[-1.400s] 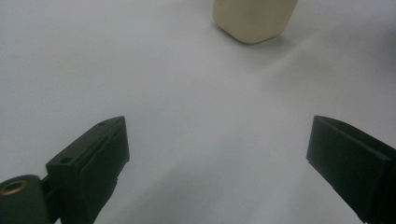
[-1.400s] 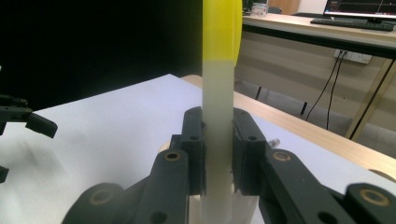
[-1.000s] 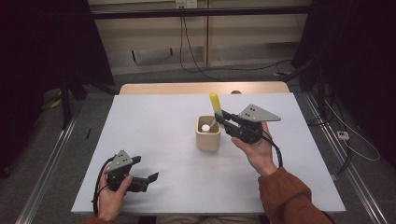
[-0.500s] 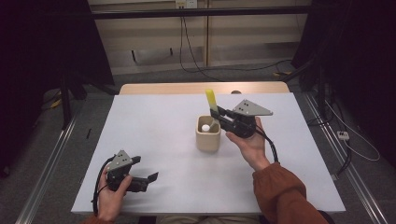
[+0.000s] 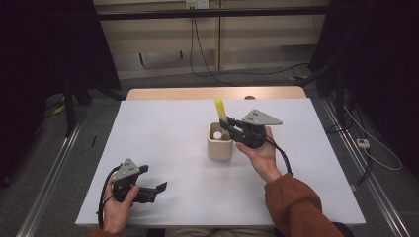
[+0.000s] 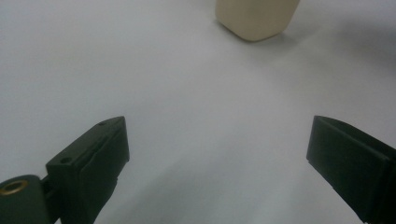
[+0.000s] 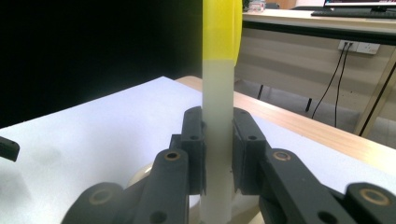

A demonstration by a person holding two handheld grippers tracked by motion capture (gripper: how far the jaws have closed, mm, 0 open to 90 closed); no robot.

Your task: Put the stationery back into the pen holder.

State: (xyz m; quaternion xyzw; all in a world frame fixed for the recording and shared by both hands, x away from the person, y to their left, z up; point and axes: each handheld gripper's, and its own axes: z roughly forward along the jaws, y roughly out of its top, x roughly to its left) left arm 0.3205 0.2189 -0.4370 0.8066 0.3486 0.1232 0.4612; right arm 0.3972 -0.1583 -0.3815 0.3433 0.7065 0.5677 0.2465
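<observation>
Smooth plastic stick (image 7: 217,116), matt beige cup (image 5: 219,144), wooden table edge (image 5: 212,93).

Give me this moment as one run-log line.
right gripper: shut on yellow-tipped stick, above beige cup | left gripper: open, idle on table

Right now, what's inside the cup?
A small white ball sits in the cup. The right gripper holds a yellow-tipped stick upright over it; its lower end is hidden.

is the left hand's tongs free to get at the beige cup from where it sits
Probably yes. The left tongs stand open and hold nothing, and bare white table lies between them and the beige cup. The one snag: the right tongs hold a yellow-tipped stick upright over the cup's mouth.
</observation>
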